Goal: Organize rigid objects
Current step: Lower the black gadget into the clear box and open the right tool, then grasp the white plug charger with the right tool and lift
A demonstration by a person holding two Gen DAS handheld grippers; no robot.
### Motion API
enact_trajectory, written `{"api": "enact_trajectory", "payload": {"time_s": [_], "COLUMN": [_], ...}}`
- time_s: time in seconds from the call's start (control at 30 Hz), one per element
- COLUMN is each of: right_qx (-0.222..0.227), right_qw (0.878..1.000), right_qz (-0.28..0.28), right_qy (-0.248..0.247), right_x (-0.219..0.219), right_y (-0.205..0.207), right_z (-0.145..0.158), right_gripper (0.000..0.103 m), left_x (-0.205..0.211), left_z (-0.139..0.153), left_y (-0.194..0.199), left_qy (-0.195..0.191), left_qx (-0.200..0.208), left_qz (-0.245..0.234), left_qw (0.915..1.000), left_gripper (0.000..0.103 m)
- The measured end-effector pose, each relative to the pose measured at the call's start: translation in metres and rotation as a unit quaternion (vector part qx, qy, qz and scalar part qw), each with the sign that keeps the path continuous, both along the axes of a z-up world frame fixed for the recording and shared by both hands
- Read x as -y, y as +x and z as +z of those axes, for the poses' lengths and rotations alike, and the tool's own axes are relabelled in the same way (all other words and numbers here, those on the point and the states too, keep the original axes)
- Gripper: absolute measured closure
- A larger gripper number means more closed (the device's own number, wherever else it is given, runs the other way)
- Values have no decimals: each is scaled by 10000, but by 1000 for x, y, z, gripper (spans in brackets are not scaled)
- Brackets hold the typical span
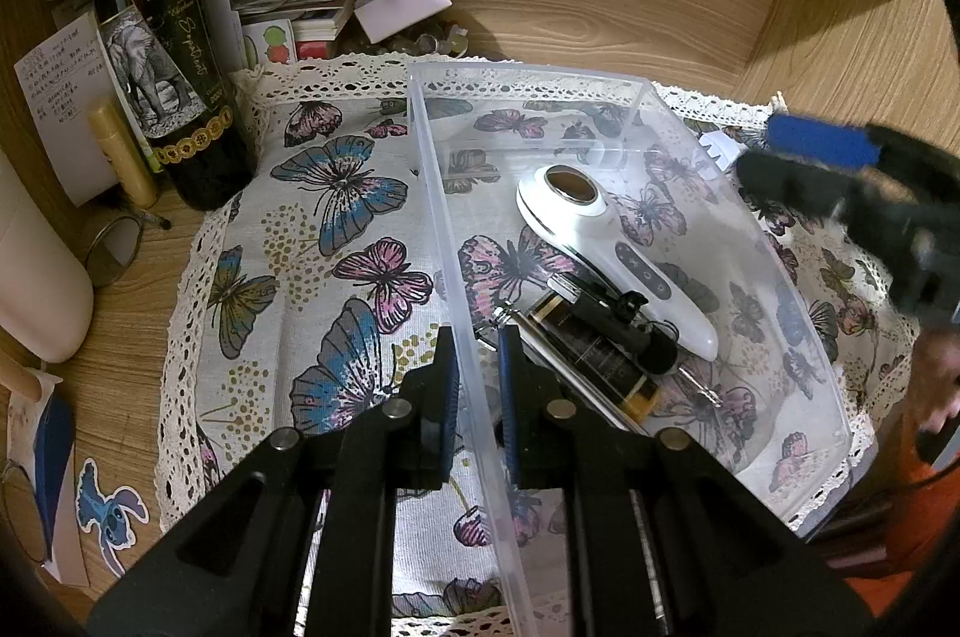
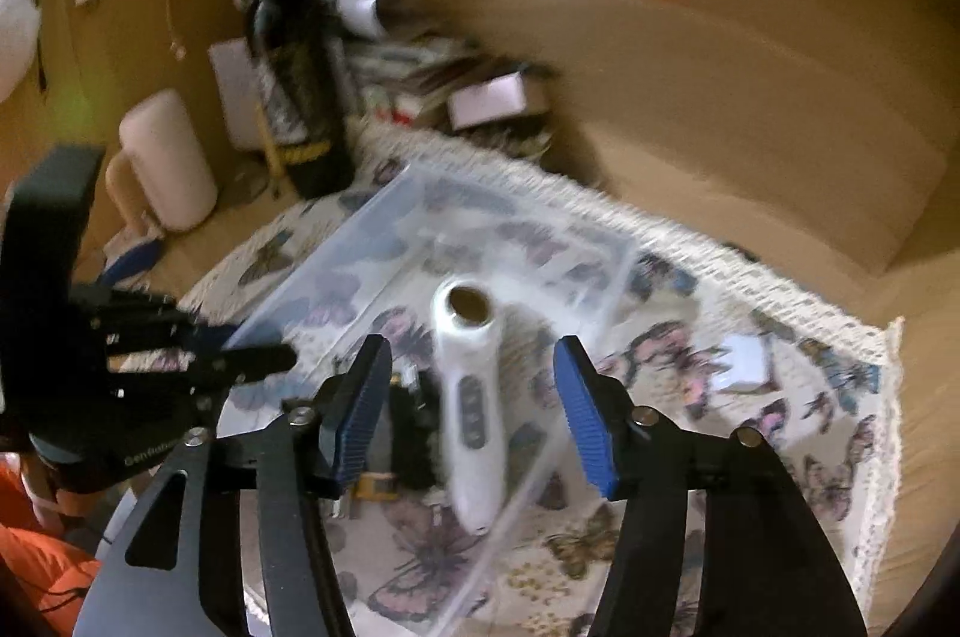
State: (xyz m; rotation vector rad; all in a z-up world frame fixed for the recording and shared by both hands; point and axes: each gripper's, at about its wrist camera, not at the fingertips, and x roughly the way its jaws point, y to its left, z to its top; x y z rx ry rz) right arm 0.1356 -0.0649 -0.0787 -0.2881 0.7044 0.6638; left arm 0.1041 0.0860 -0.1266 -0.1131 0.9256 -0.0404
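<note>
Left wrist view: my left hand-held gripper (image 1: pixel 479 373) is clamped on the near wall of the clear bin (image 1: pixel 630 88), one finger either side. Inside lie a white massager (image 1: pixel 606 241), a dark tube (image 1: pixel 591 355) and a black piece (type unclear). My right hand-held gripper (image 2: pixel 480 409) hangs above the bin, fingers wide apart. The bin sits on a butterfly cloth (image 1: pixel 336 229) on the worktop.

Right gripper (image 2: pixel 474 412) spread wide above white device (image 2: pixel 471 397) in clear bin (image 2: pixel 384 211); left gripper (image 2: pixel 264 358) at bin's edge; picture blurred
</note>
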Motion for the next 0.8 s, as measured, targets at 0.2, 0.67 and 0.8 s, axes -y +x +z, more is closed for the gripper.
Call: {"api": "enact_trajectory", "payload": {"time_s": [0.2, 0.67, 0.8], "right_qx": [386, -94, -374], "right_qw": [9977, 9818, 9780], "right_qz": [-535, -1897, -2051], "right_qy": [144, 79, -17], "right_x": [30, 94, 98], "right_y": [14, 107, 125], "right_z": [22, -1, -22], "right_gripper": [38, 32, 32], "left_x": [0, 0, 0], "left_z": [0, 1, 1], "left_y": [0, 1, 1], "left_qy": [-2, -48, -56], "left_qx": [0, -6, -6], "left_qz": [1, 14, 15], "left_qw": [10000, 10000, 10000], "left_gripper": [91, 91, 91]}}
